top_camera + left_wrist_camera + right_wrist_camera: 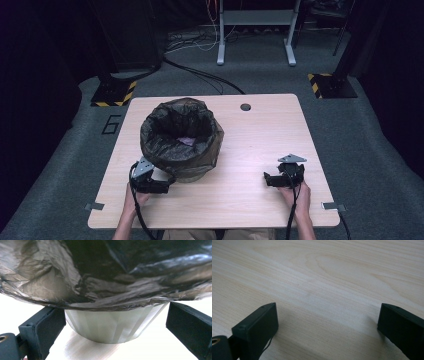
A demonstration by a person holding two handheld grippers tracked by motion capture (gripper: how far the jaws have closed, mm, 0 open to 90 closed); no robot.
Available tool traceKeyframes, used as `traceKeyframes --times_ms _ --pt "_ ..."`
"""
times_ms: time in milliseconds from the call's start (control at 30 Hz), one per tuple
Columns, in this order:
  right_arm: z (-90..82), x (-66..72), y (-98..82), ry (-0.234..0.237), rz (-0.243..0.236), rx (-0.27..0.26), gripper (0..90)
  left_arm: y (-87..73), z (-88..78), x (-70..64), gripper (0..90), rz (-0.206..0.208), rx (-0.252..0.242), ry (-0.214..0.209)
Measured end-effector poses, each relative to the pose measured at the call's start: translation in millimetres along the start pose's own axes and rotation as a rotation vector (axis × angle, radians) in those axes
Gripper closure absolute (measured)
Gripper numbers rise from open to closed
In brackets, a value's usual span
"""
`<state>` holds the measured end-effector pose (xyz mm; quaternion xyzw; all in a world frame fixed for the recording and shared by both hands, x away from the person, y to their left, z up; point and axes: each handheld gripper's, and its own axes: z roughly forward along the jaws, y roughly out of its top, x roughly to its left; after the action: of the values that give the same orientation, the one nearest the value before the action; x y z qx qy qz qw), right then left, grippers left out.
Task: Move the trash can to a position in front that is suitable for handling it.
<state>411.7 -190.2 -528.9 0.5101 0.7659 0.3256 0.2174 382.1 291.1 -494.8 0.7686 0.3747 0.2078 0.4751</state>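
Observation:
A small white bin (192,175) lined with a dark plastic bag (181,135) stands left of centre on the wooden table (250,140). A pinkish scrap (187,141) lies inside the bag. My left gripper (167,186) rests on the table at the bin's near-left side, open. In the left gripper view its jaws stand wide on either side of the bin's ribbed white base (112,325), under the bag's overhang (100,272). My right gripper (266,179) lies on the table at the near right, open, with bare wood (324,290) between its jaws.
A round cable hole (245,107) sits near the table's far edge. Beyond the table are a grey carpet, cables, a white desk frame (255,30) and two stand bases with yellow-black tape (114,93).

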Motion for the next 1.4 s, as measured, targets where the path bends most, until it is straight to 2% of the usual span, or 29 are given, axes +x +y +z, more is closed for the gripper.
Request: traceKeyframes --times_ms 1133,1400 --pt "-0.1 0.0 0.0 0.000 0.002 -0.002 2.6 30.0 45.1 -10.1 2.9 0.019 -0.013 -0.026" --pt "-0.2 0.0 0.0 -0.001 0.003 -0.003 3.1 38.1 59.1 -14.2 3.2 0.011 -0.005 -0.040"
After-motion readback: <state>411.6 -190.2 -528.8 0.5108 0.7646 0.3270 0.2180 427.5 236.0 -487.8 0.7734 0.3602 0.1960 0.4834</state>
